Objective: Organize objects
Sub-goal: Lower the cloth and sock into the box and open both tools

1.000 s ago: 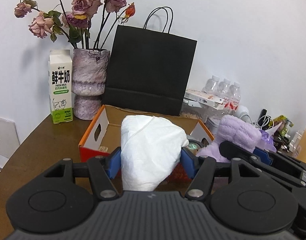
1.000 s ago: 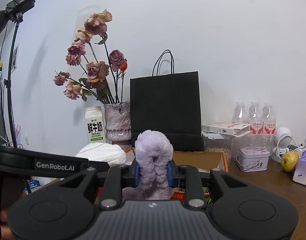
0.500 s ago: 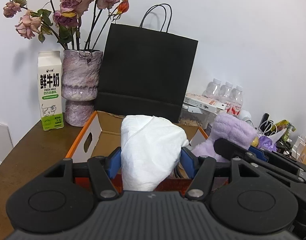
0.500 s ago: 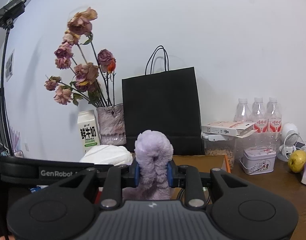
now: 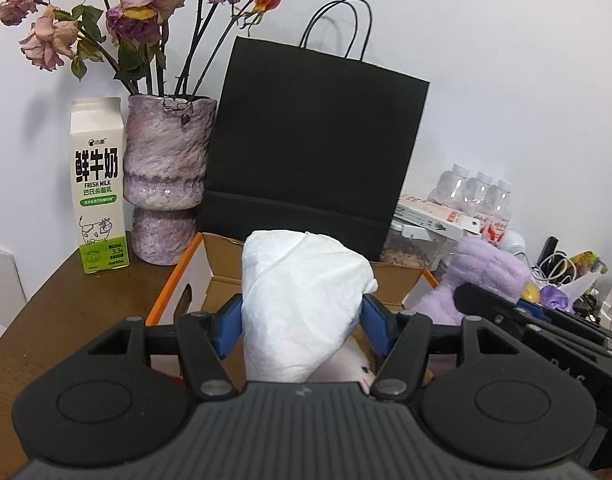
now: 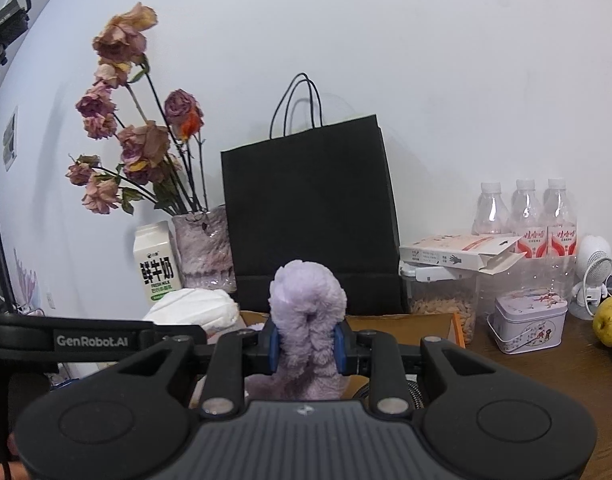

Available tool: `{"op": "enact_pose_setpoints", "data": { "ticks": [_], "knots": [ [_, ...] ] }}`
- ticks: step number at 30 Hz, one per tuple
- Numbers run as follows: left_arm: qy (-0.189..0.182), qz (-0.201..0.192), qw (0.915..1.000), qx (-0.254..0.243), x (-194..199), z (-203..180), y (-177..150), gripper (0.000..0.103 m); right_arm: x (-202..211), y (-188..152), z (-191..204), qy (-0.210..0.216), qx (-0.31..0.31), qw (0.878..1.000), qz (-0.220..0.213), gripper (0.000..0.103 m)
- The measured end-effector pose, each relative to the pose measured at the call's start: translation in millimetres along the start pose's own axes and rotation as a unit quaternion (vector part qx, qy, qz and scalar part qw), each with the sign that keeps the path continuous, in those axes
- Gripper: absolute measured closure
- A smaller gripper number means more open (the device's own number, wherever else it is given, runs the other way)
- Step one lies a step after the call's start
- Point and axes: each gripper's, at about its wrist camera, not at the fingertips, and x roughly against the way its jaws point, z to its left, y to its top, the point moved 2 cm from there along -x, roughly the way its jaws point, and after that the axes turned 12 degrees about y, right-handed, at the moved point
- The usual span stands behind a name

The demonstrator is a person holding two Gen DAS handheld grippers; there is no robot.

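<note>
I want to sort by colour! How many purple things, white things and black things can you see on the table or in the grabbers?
Purple: 2, the fluffy toy and the vase.
White: 2, the cloth bundle and the milk carton.
Black: 1, the paper bag.
Total: 5.

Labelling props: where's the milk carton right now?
In the left wrist view the milk carton stands upright at the far left of the table, against the wall, right beside the purple vase of dried roses, left of the black paper bag.

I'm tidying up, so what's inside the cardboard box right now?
The cardboard box shows bare inner walls and something pale pink low down; the white bundle in the left tool hides the rest.
</note>
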Motion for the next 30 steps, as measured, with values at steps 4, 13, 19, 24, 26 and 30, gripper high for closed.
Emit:
{"op": "enact_pose_setpoints", "data": {
  "ticks": [4, 13, 19, 24, 26, 30],
  "knots": [
    [0.003, 0.005, 1.0000, 0.002, -12, 4, 1, 0.041, -9, -1, -11, -0.003, -0.007, 1.000, 0.008, 0.079],
    [0.008, 0.013, 0.9999, -0.005, -38, 9, 4, 0.040, -26, -7, -30, -0.016, -0.013, 1.000, 0.024, 0.078],
    [0.010, 0.022, 0.9996, -0.012, -52, 10, 4, 0.038, -38, -15, -34, -0.018, -0.007, 0.999, 0.045, 0.075],
    [0.008, 0.024, 0.9994, -0.021, -58, 7, 3, 0.029, -44, -19, -35, -0.022, -0.001, 0.998, 0.058, 0.063],
    [0.009, 0.023, 0.9994, -0.023, -58, 7, 3, 0.024, -45, -20, -36, -0.023, -0.001, 0.998, 0.062, 0.056],
    [0.005, 0.024, 0.9994, -0.024, -57, 6, 3, 0.014, -46, -22, -34, -0.025, 0.001, 0.997, 0.069, 0.031]
  ]
}}
